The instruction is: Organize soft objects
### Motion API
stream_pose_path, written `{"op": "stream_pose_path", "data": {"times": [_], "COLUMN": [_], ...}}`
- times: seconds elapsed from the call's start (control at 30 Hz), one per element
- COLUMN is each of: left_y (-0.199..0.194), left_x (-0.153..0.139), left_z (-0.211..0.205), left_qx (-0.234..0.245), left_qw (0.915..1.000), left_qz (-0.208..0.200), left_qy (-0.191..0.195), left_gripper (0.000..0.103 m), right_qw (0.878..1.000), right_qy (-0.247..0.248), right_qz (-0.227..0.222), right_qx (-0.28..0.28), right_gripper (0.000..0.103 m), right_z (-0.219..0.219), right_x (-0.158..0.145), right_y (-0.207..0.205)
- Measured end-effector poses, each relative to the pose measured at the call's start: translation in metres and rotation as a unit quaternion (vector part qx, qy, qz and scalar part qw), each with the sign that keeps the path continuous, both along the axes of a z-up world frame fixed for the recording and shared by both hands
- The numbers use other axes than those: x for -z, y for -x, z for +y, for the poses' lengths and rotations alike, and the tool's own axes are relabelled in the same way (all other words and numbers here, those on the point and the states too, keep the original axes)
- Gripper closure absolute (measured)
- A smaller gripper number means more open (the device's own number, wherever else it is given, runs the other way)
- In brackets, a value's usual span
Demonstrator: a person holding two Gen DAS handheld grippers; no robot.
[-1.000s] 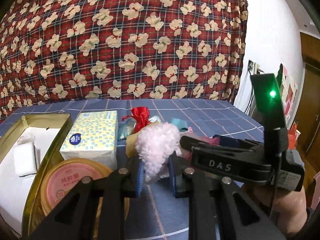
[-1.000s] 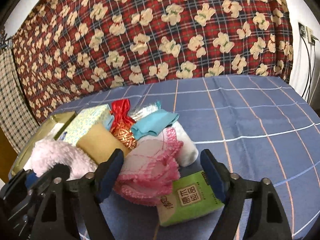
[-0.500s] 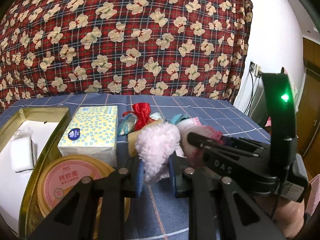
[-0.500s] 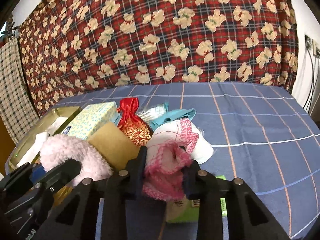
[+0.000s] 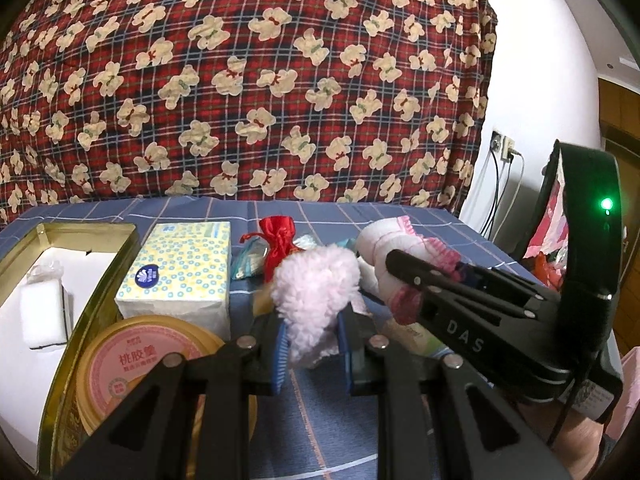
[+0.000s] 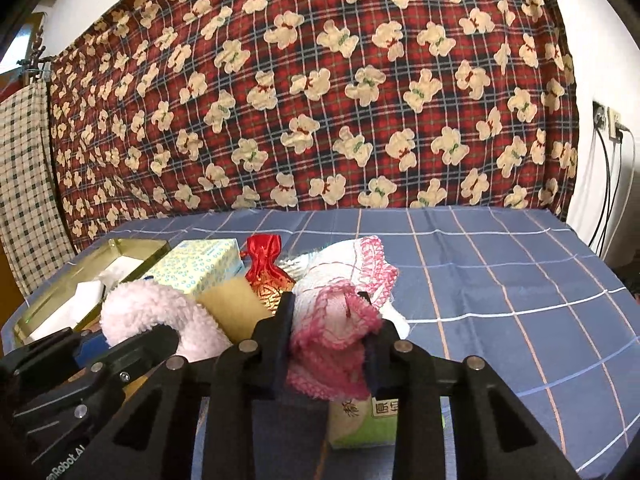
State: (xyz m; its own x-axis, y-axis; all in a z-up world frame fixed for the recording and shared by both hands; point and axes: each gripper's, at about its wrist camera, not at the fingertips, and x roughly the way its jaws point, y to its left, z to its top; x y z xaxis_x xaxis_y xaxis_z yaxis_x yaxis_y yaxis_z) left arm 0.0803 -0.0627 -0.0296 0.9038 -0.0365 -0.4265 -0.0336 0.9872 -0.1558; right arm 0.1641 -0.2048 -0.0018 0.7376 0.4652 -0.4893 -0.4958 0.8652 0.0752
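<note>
My left gripper [image 5: 311,344] is shut on a fluffy pale pink soft piece [image 5: 316,288], held above the blue checked cloth; it also shows in the right wrist view [image 6: 160,316]. My right gripper [image 6: 326,344] is shut on a white cloth with pink crochet edging [image 6: 340,304], lifted off the pile; in the left wrist view the cloth [image 5: 394,248] sits just right of the pink piece. A red satin pouch [image 6: 264,272], a tan sponge [image 6: 232,308] and a teal cloth [image 5: 248,258] lie behind.
A gold tin tray [image 5: 86,236] at the left holds a white pad [image 5: 40,316]. A tissue box [image 5: 180,268] and a round pink-lidded tin [image 5: 140,360] stand beside it. A green tissue pack [image 6: 372,420] lies under my right gripper. A red bear-print blanket hangs behind.
My right gripper closed on the pink-edged white cloth and lifted it up from the pile. My left gripper kept its hold on the fluffy pink piece and rose slightly.
</note>
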Motion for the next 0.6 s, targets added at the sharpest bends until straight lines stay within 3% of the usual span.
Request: {"op": "stream_pose_path", "data": {"times": [0.6], "left_y": [0.016], "left_x": [-0.006], "left_z": [-0.012], "left_qx": [-0.008], "left_qw": [0.9980], "left_qz": [-0.046], "left_qy": [-0.042], "left_gripper": [0.084], "right_qw": [0.998], "right_qy": [-0.021], "right_qz": [-0.064], "right_qx": [0.008], "right_gripper": [0.071], "right_z": [-0.009], "right_x": [-0.010], "right_y": [0.021]}}
